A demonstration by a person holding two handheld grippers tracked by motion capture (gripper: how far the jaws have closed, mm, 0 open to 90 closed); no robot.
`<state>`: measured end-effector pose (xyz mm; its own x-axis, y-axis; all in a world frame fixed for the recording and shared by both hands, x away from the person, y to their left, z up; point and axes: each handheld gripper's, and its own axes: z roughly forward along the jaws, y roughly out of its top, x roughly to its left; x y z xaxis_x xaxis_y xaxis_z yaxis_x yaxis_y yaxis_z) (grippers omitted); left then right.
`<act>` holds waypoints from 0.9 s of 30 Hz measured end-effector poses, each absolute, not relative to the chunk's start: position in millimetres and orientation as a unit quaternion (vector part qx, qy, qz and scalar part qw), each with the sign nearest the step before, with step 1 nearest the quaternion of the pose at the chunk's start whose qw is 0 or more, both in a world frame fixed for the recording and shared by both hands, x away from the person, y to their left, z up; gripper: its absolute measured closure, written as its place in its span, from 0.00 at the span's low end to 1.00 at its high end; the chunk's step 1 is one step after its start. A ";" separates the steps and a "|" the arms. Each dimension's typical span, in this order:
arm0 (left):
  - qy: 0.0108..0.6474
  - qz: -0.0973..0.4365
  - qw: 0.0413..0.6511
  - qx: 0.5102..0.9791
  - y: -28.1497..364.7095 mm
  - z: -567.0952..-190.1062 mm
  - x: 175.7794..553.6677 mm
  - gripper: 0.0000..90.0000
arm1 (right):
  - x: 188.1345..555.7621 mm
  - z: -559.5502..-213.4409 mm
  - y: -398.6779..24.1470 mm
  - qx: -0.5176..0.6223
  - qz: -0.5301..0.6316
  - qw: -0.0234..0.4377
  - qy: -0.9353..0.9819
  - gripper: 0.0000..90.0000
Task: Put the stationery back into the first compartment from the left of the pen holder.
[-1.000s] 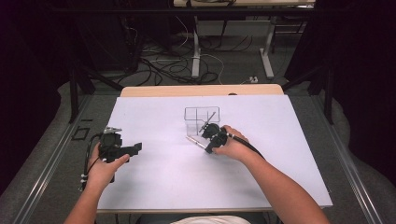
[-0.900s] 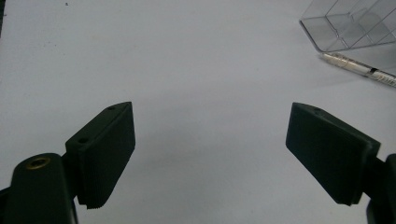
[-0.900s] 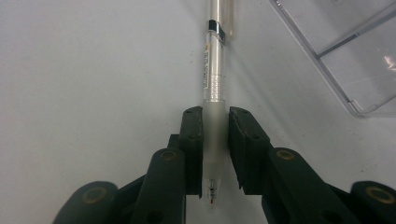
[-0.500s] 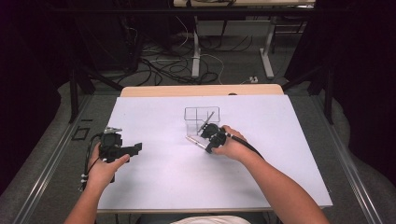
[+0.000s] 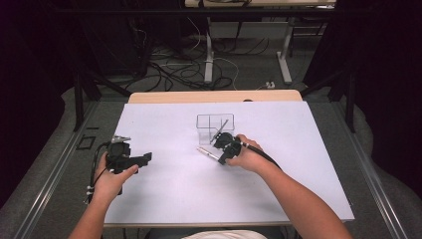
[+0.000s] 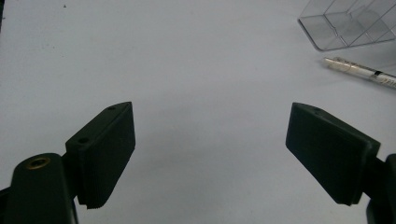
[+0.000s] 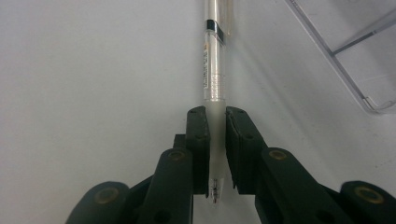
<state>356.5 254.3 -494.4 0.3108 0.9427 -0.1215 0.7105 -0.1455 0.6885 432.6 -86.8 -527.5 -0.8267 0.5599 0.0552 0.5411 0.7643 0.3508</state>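
Your right tool (image 7: 215,140) has just closed on the clear pen's (image 7: 214,70) grip end, barrel extending beyond its tips beside the clear organizer (image 5: 214,127); your left tool (image 6: 210,154) rests open, well apart.

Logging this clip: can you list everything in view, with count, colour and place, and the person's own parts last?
Pen: one, clear barrel with a black band, lying on the sheet beside the organiser, grip end between the right jaws.
Organiser: one, clear plastic, divided, mid-table; a dark stick leans inside.
Sheet: one, white, covering the tabletop.
Table: one, light wood edge at the far side.
Cables: several, dark and white, on the floor beyond.
Left gripper: black, jaws open over bare sheet.
Right gripper: black, jaws have just been closing, shut on the pen.
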 end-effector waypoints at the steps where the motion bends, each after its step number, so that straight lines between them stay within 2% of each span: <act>1: 0.559 0.174 0.335 0.738 253.7 -494.1 356.2 0.18 | 431.8 -526.7 -86.9 0.291 0.180 0.026 0.939 0.89; 8: 0.529 0.180 0.339 0.757 247.8 -493.6 354.7 0.18 | 425.2 -518.8 -88.2 0.287 0.184 0.010 0.940 0.89; 20: 0.441 0.204 0.346 0.802 227.6 -491.3 348.3 0.21 | 413.9 -502.4 -87.8 0.269 0.181 0.000 0.946 0.89; 27: 0.406 0.216 0.325 0.827 216.3 -491.5 344.8 0.22 | 410.5 -496.9 -87.0 0.264 0.178 -0.004 0.948 0.89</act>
